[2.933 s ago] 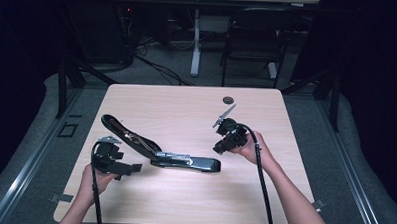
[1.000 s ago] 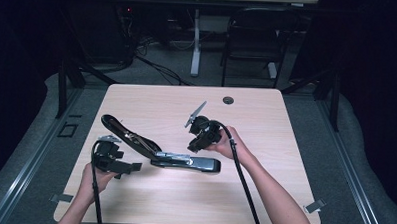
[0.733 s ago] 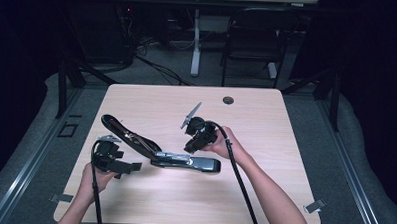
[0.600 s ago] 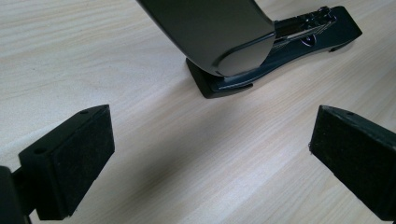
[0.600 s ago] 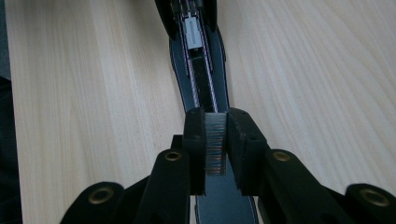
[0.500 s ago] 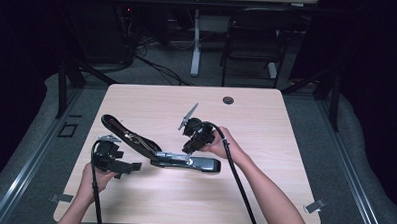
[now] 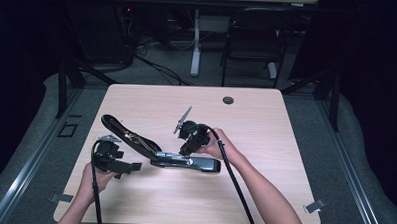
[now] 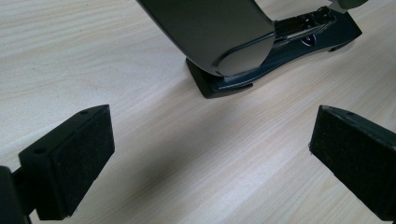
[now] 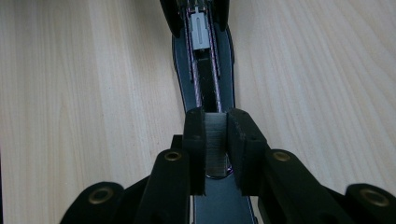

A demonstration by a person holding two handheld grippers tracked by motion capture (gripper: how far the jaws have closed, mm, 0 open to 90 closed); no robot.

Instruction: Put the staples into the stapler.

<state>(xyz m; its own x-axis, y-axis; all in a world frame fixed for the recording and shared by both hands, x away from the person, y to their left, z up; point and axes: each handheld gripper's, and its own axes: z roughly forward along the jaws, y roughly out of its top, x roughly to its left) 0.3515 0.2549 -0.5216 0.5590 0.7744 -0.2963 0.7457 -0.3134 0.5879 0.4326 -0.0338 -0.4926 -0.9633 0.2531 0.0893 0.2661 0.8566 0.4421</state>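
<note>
- The stapler (image 7: pixel 185 161) lies on the wooden desk (image 7: pixel 286 125), near the middle of the desk's near half, with its base flat on the surface.
- The stapler's top cover (image 7: pixel 128 135) is swung open and slants up and away from the base, toward the desk's left edge.
- In the right gripper view, the stapler's magazine channel (image 9: pixel 204 70) lies exposed, running straight away from the tongs, with a grey pusher block (image 9: pixel 200 31) at its far end.
- The right tongs (image 9: pixel 215 135) are pinching a strip of staples (image 9: pixel 215 140); the strip stands between the two pads, directly over the near end of the stapler's channel.
- In the high view, the right tongs (image 7: pixel 191 142) sit just above the stapler's base, at its middle, held by the person's right hand (image 7: pixel 216 146).
- The left tongs (image 8: pixel 215 158) are spread wide, with nothing between the pads; bare desk shows between them.
- In the left gripper view, the rear end of the stapler (image 8: pixel 224 51) lies ahead of the left tongs, apart from them.
- In the high view, the left tongs (image 7: pixel 127 165) rest low on the desk to the left of the stapler, just beside its hinge end.
- A small dark grommet (image 7: pixel 228 100) sits in the desk well beyond the stapler, near the far edge.
</note>
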